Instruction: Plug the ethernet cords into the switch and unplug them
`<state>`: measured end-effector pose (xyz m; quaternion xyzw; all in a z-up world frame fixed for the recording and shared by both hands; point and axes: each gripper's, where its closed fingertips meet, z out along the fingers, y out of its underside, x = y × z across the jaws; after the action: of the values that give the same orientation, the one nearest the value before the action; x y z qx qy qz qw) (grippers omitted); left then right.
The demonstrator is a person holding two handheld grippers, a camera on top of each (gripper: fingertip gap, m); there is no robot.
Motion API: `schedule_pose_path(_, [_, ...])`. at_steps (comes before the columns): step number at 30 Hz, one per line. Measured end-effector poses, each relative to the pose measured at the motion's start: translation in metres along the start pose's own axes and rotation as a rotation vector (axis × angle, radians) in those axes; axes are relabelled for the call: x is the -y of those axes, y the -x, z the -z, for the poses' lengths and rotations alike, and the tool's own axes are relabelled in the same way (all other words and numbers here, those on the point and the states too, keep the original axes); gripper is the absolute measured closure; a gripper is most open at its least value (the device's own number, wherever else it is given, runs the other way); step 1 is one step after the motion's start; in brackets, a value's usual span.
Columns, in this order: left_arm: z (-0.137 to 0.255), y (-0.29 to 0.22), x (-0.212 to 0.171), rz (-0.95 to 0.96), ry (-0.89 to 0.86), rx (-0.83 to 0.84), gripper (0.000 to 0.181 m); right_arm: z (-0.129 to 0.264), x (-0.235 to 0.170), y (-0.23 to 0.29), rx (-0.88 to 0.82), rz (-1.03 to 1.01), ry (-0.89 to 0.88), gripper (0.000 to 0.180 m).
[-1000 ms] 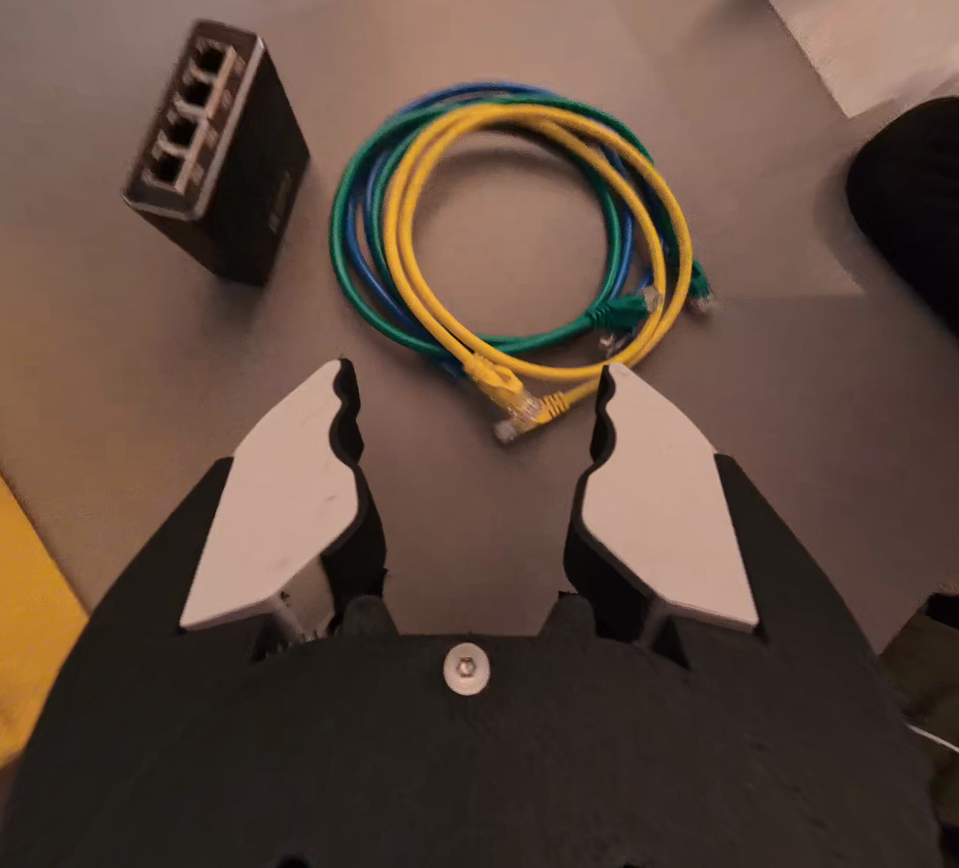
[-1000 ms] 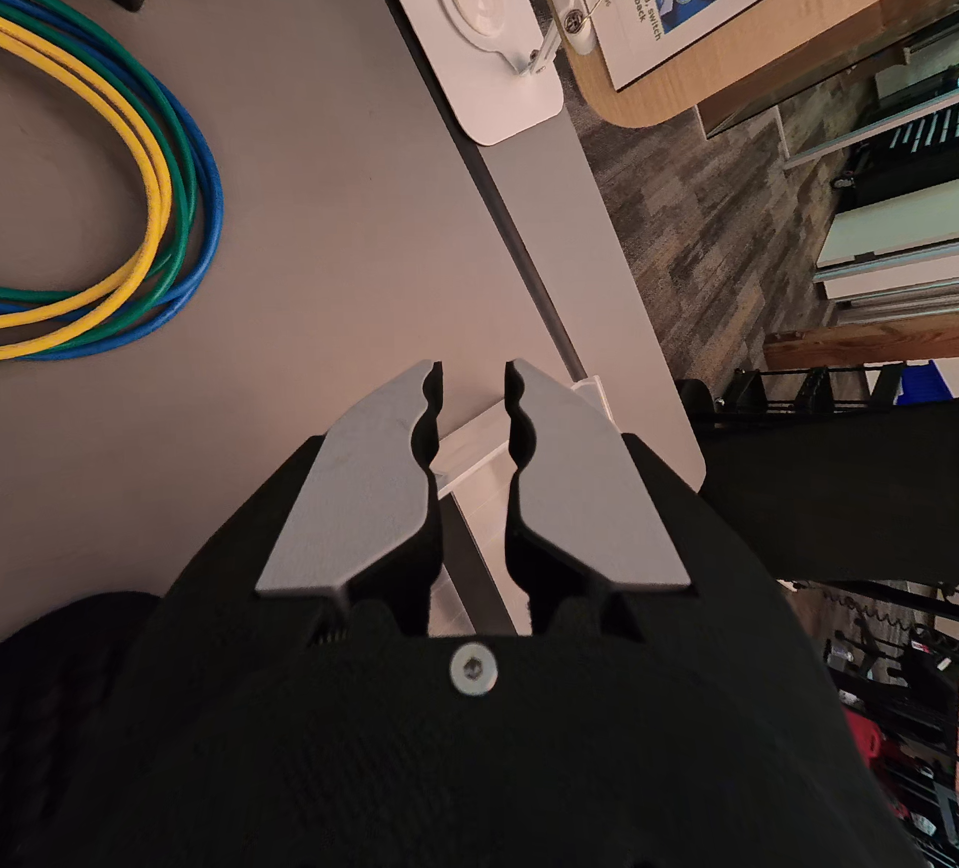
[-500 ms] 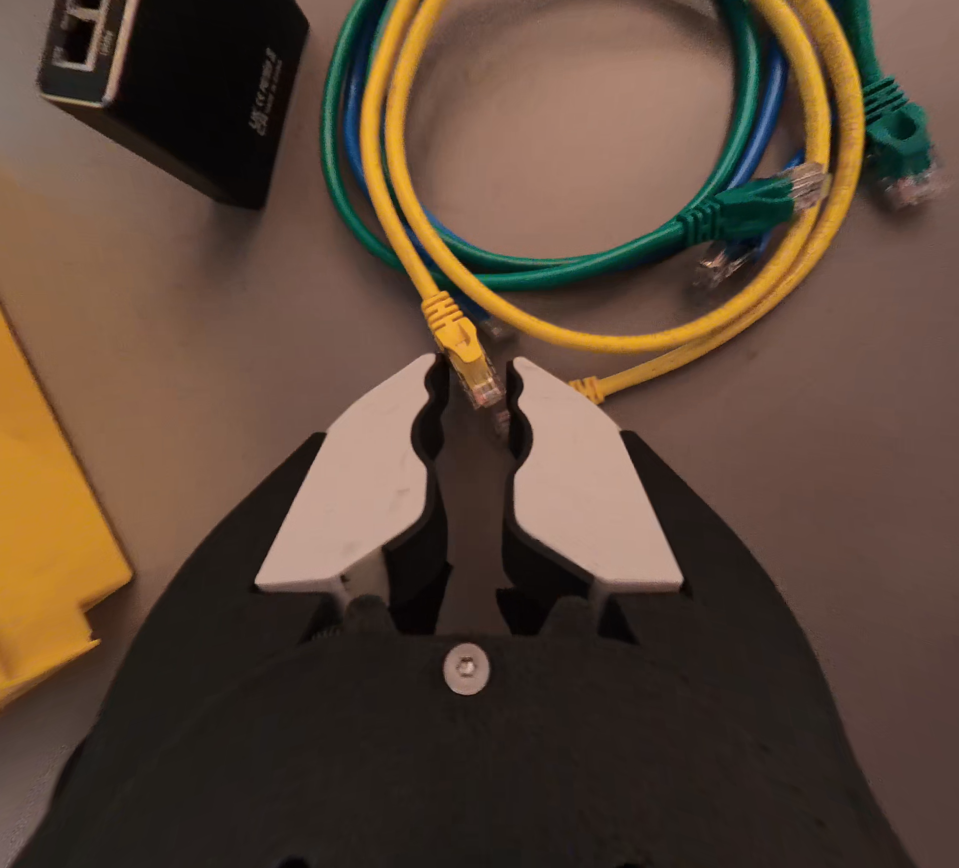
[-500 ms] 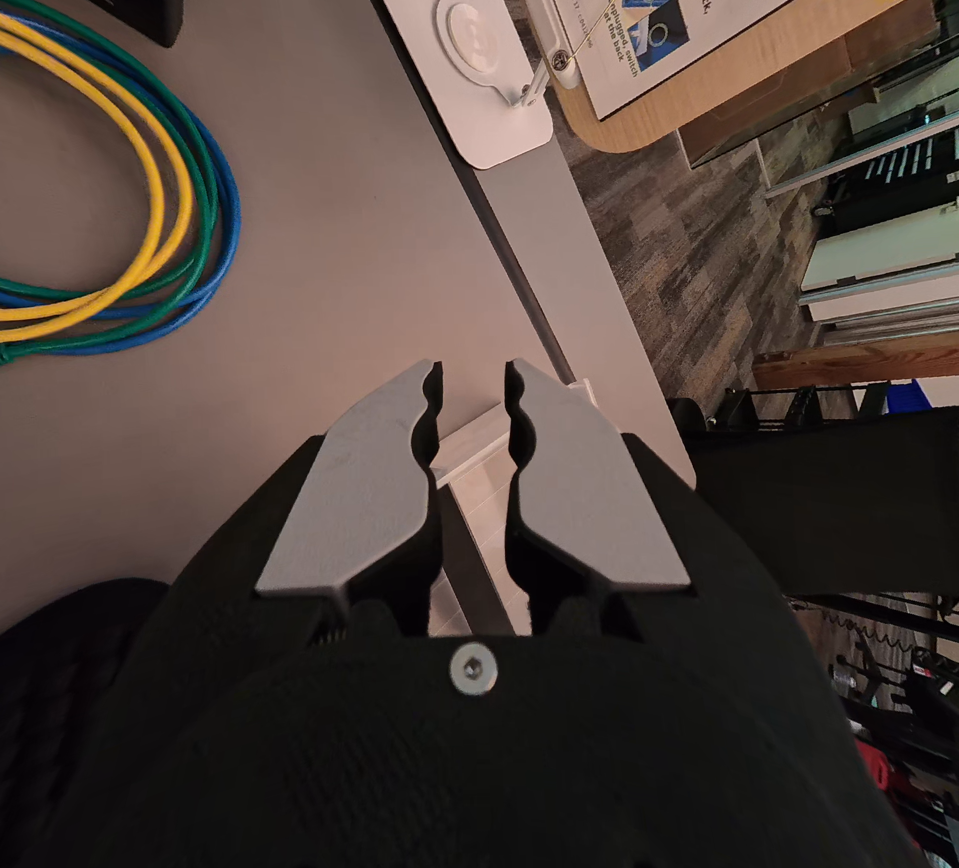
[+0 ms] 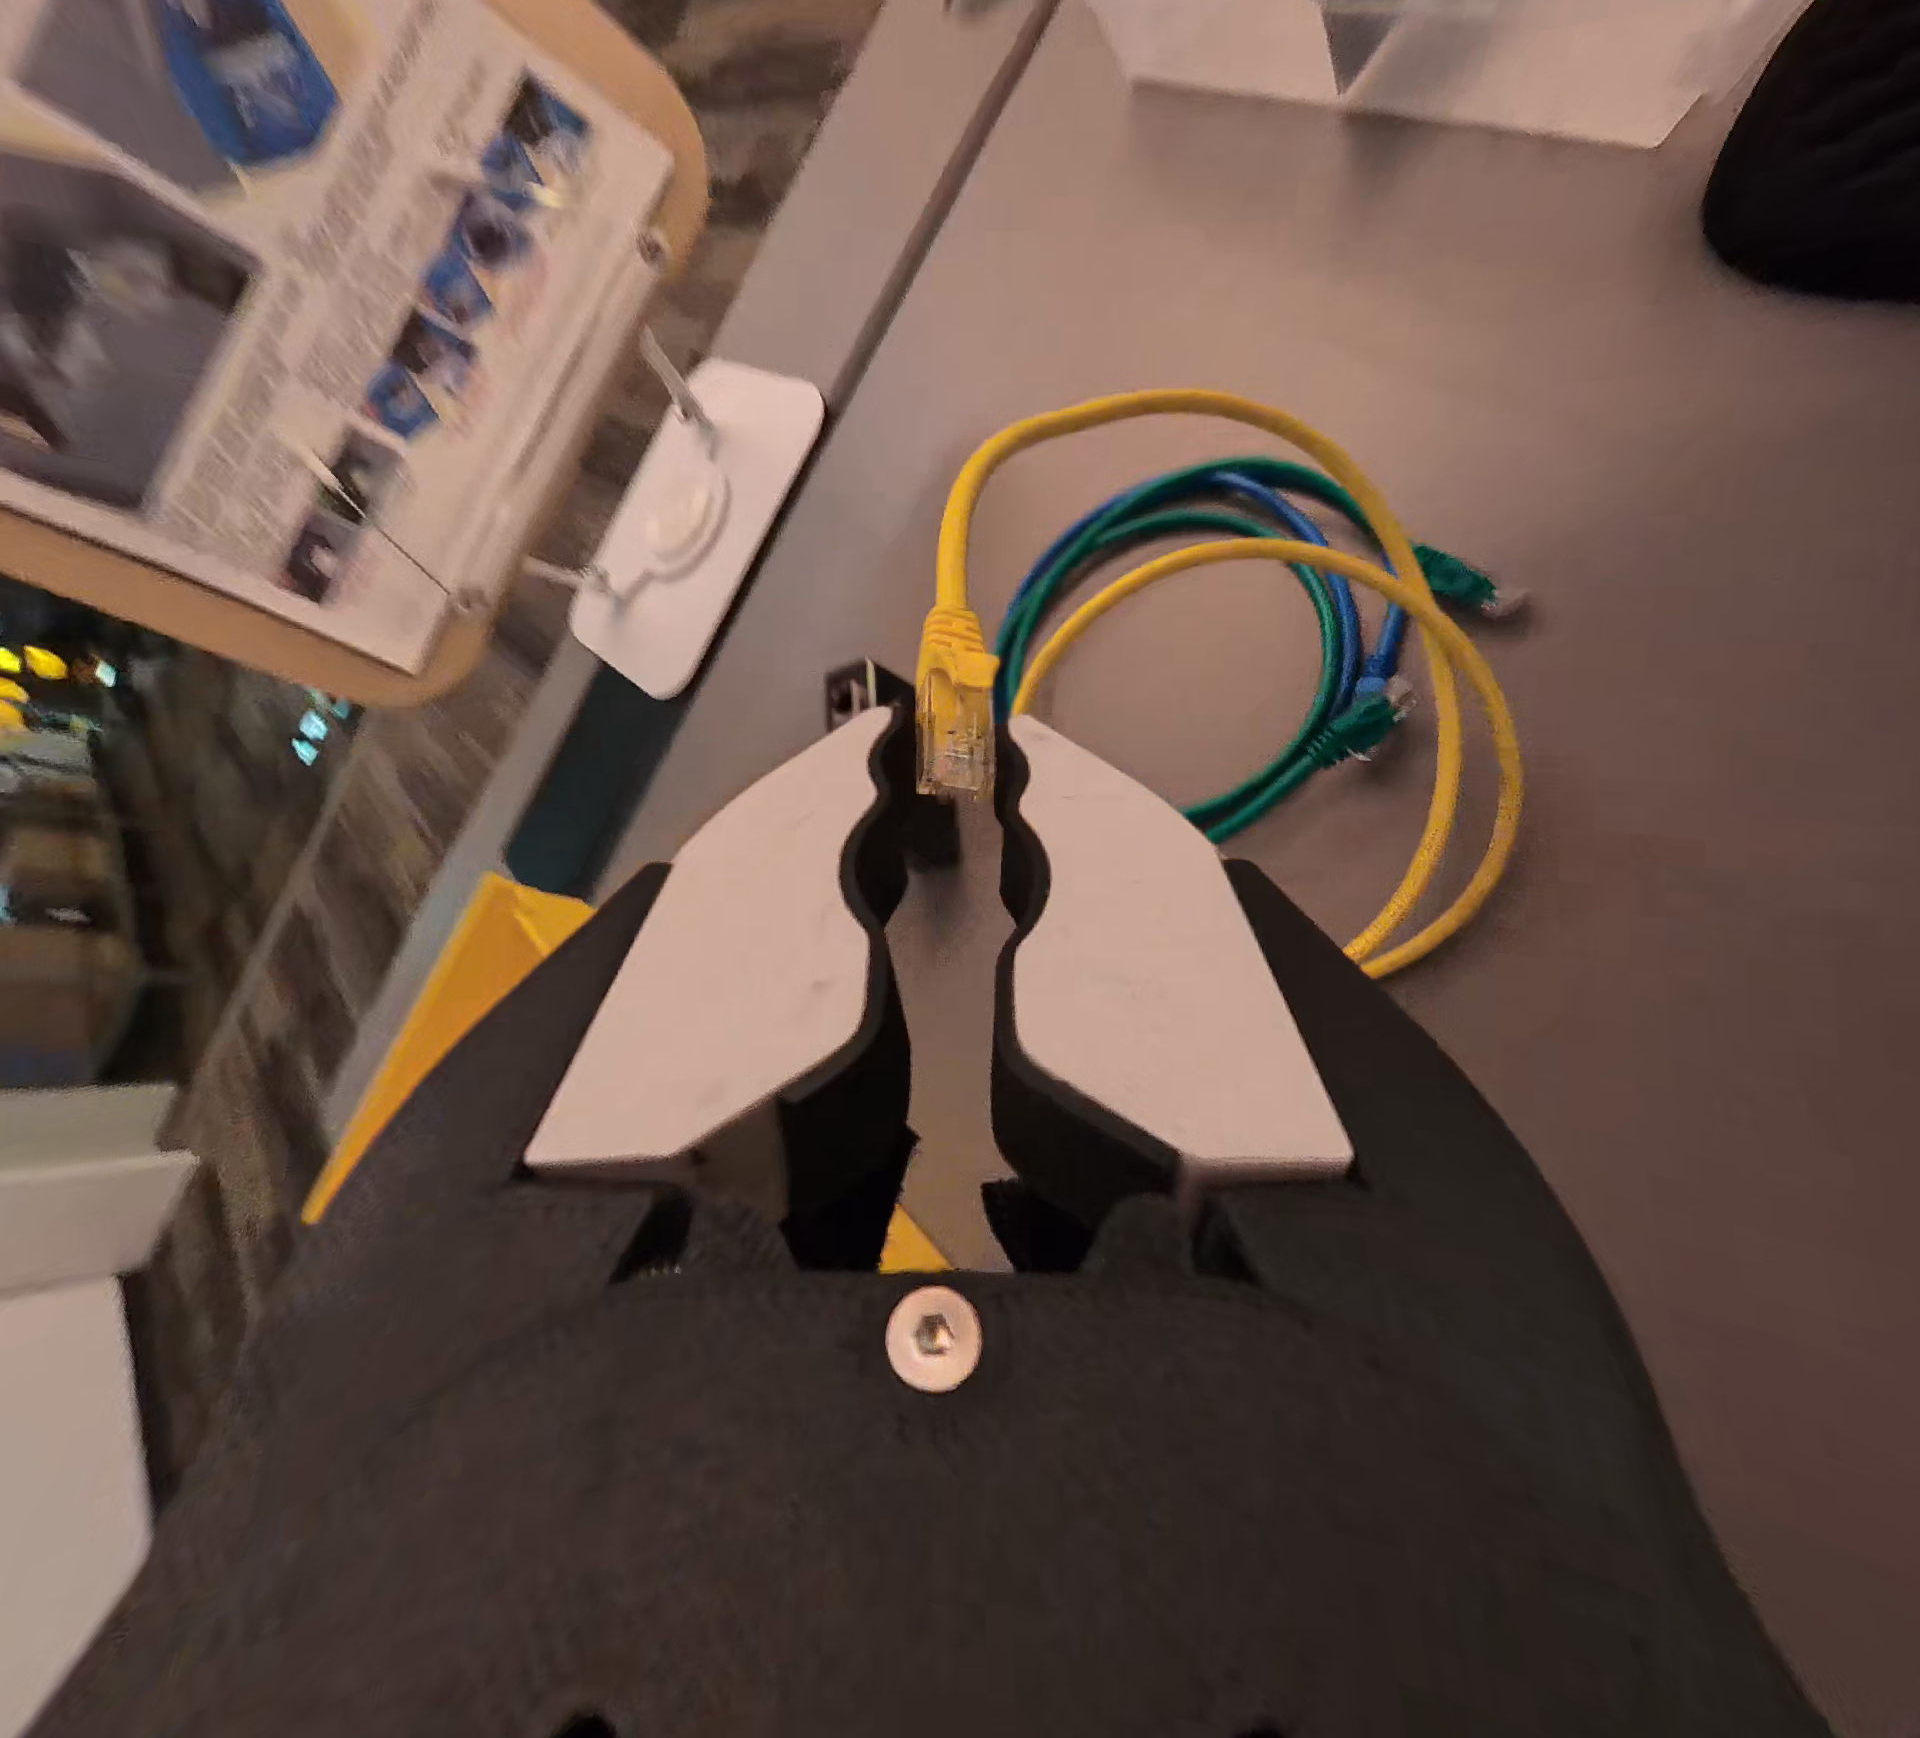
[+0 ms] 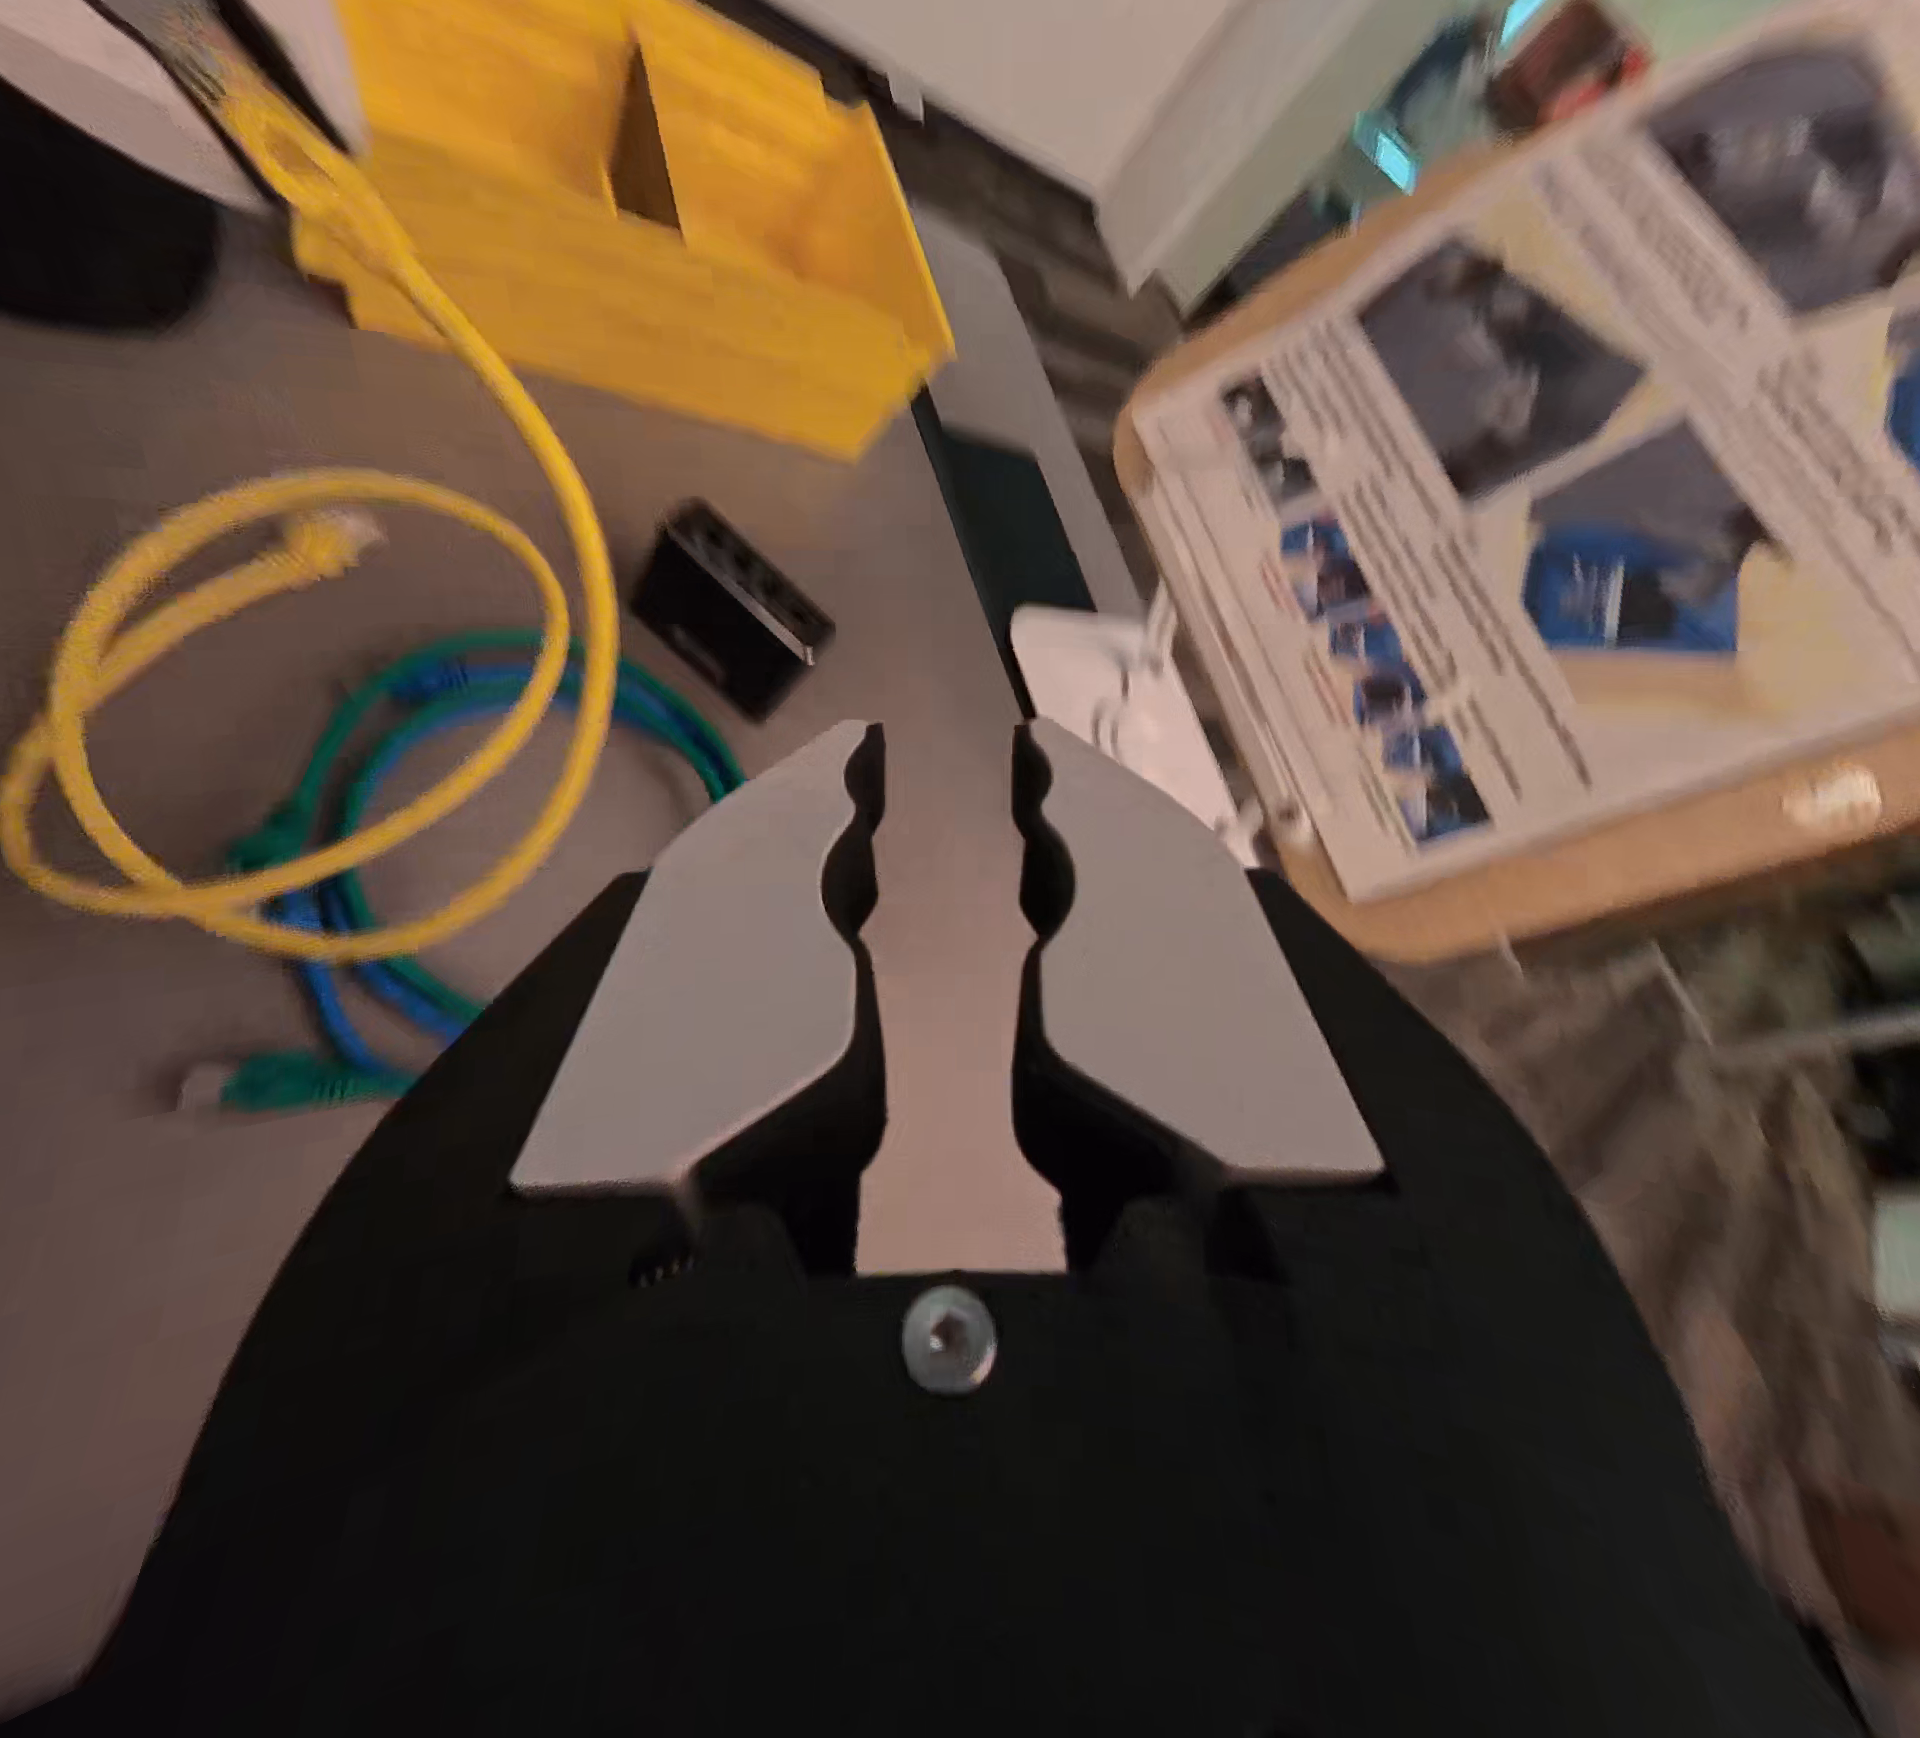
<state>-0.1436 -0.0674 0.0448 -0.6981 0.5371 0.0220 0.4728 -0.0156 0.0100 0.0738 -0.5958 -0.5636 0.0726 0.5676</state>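
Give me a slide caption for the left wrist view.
Left gripper pinching the yellow ethernet cord's clear plug above the grey table.

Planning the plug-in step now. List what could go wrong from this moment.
1. The left tongs pinch the yellow plug only at their tips, so it may twist or slip when pressed into a port.
2. The switch lies loose on the table, and the right tongs are empty, so it may slide.
3. The yellow cord crosses the green and blue cords, so it could drag them along.
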Motion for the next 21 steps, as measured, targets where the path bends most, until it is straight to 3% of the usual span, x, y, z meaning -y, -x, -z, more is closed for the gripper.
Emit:
schedule_pose_path(1, [0.005,0.001,0.011,-0.038,-0.022,-0.003,0.168,-0.004,0.012,0.002,-0.005,0.01,-0.073,0.156])
schedule_pose_path(4, [0.021,-0.005,0.045,-0.119,-0.118,-0.056,0.167,-0.011,0.038,0.009,0.003,0.019,-0.253,0.155])
schedule_pose_path(7, [0.042,-0.018,0.076,-0.163,-0.23,-0.128,0.167,-0.011,0.039,-0.001,-0.056,0.005,-0.312,0.155])
schedule_pose_path(11, [0.061,-0.024,0.107,-0.193,-0.357,-0.189,0.168,-0.018,0.037,0.024,0.186,-0.123,-0.393,0.147])
schedule_pose_path(13, [0.058,-0.019,0.112,-0.153,-0.392,-0.235,0.168,-0.017,0.052,0.057,0.375,-0.123,-0.488,0.147])
schedule_pose_path(15, [0.05,-0.008,0.11,-0.084,-0.402,-0.264,0.168,-0.006,0.078,0.08,0.455,-0.077,-0.617,0.146])
schedule_pose_path(21, [0.041,0.001,0.094,0.055,-0.438,-0.412,0.168,0.024,0.118,0.071,0.322,-0.074,-0.831,0.142])
